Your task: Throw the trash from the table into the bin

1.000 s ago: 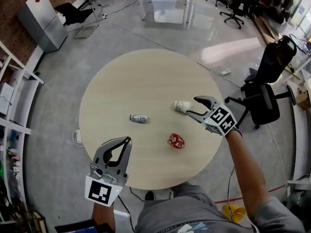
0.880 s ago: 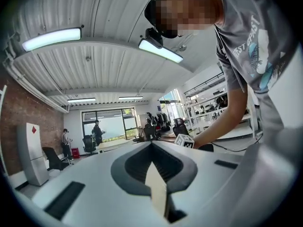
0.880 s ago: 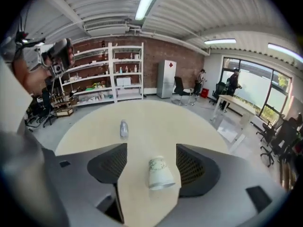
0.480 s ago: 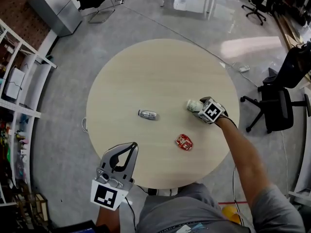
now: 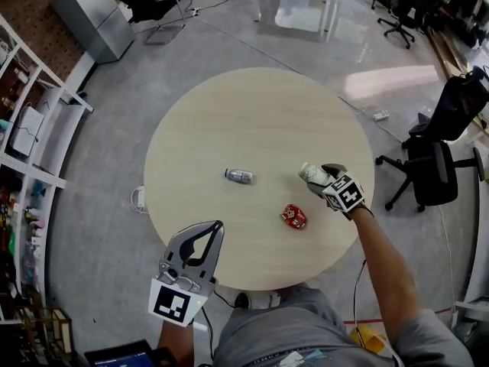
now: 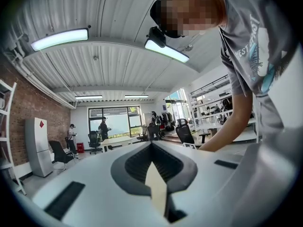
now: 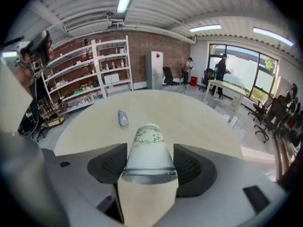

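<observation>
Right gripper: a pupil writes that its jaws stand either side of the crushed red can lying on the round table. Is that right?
No. The right gripper has its jaws either side of the white paper cup lying on the round table, as the right gripper view shows; the crushed red can lies apart from it.

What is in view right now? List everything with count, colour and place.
Table: one, beige, round, centre.
Paper cup: one, white with green print, on its side, table's right.
Can: one, silver, lying mid-table.
Crushed trash: one, red, table's near side.
Office chairs: several, black, right and top.
Cabinet: one, grey, top left.
Shelves: white, left wall.
Left gripper: grey, jaws together, empty, by the near edge.
Right gripper: grey, jaws apart around the cup.
</observation>
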`<action>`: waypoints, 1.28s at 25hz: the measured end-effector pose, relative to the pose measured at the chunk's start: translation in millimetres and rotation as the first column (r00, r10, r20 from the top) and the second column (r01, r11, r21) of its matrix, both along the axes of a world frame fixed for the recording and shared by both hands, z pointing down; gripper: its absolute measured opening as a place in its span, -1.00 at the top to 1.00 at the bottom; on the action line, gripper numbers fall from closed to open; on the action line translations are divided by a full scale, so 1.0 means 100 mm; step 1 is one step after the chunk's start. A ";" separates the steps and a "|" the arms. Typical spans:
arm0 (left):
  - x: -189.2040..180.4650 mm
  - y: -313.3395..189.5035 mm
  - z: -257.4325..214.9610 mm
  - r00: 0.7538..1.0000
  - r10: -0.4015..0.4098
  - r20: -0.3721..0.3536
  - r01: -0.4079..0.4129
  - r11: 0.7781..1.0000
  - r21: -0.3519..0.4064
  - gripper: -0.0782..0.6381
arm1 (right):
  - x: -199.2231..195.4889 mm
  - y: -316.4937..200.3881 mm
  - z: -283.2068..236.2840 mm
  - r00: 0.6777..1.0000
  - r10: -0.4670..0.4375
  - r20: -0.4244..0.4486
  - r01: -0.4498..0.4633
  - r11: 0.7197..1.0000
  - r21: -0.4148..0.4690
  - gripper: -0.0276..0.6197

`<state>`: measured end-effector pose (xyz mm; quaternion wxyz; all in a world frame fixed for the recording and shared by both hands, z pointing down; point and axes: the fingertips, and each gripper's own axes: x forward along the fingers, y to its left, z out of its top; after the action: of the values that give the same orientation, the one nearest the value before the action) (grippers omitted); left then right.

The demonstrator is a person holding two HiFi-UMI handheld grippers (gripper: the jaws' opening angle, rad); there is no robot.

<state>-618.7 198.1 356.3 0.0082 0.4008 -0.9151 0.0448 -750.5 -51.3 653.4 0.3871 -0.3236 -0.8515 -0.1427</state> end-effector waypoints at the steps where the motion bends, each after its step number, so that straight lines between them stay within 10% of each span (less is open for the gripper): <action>1: 0.09 0.05 -0.03 1.000 0.002 0.007 -0.002 1.000 0.008 0.66 | 0.13 0.05 -0.22 0.999 0.009 0.042 -0.008 1.000 -0.019 -0.04; 7: 0.86 0.33 -0.26 0.997 0.047 0.062 -0.051 0.997 0.065 0.66 | 1.23 0.46 -1.61 0.957 0.054 0.284 -0.029 0.995 -0.091 -0.04; 18: 2.49 0.86 -0.67 0.945 0.280 0.168 -0.298 0.950 0.094 0.66 | 3.54 1.21 -3.44 0.785 0.186 0.591 -0.163 0.982 -0.092 -0.04; 24: 3.17 0.12 -0.80 0.854 0.485 0.187 -0.508 0.856 0.101 0.66 | 4.84 0.59 -3.84 0.689 0.286 0.666 -0.348 0.936 -0.042 -0.04; 32: 4.08 -1.02 -0.78 0.703 0.683 0.201 -0.704 0.707 0.062 0.66 | 6.68 -0.59 -3.87 0.526 0.501 0.687 -0.643 0.763 -0.064 -0.04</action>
<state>-210.8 96.1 278.1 -0.1108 0.7105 -0.6948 0.0158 -82.3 -110.2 266.8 0.1097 0.0892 -0.9702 -0.1966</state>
